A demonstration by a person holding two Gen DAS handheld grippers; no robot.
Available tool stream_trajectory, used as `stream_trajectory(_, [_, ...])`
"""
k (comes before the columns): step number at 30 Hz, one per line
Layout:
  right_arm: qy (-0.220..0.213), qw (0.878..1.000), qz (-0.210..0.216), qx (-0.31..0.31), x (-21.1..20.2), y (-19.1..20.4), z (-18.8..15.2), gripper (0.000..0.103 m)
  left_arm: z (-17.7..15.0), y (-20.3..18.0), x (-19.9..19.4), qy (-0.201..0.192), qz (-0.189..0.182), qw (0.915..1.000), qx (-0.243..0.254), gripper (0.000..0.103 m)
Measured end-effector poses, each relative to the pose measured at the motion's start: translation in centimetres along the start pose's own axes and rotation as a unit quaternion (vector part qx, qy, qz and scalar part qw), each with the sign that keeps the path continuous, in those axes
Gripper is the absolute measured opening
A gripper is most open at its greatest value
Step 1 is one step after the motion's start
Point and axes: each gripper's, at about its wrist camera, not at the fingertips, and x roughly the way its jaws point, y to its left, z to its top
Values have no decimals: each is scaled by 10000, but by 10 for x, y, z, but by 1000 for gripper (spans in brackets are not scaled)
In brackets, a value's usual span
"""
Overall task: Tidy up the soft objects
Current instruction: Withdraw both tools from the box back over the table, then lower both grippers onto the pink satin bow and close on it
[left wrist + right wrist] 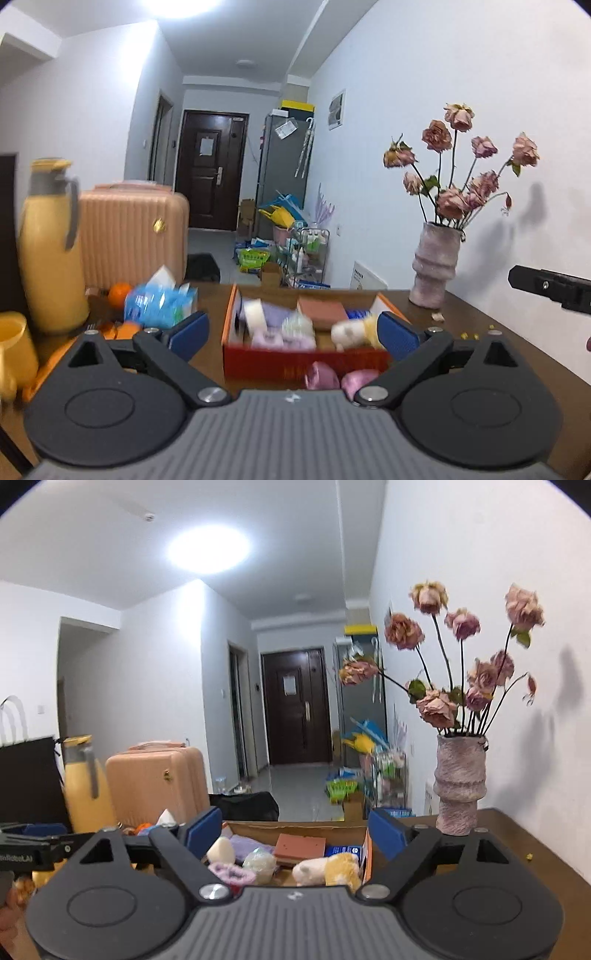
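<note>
Across the middle of the left wrist view we see a red and orange cardboard box (295,363) on a brown table (491,354), filled with soft things: a white sponge (255,314), lilac cloth (275,314), a white and yellow plush toy (354,332) and a brick-coloured pad (321,310). Two pink soft pieces (340,376) lie on the table just in front of the box, low in the frame. Our left gripper (295,332) stands spread wide with nothing between its blue pads (192,328). Our right gripper (291,830) is likewise released and empty, the box (295,829) beyond it. At right a pale vase (436,266) with dried roses (458,166) stands on the table against the wall. At left we see a yellow flask (48,251), a yellow mug (14,347), an orange (120,293) and a blue packet (159,302); a peach suitcase (133,236) stands behind.
</note>
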Motion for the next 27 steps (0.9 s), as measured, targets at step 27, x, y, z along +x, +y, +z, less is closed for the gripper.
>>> stream_trajectory(27, [442, 9986, -271, -76, -113, 34, -120, 92, -98, -2, -85, 379, 150, 9992, -37, 102])
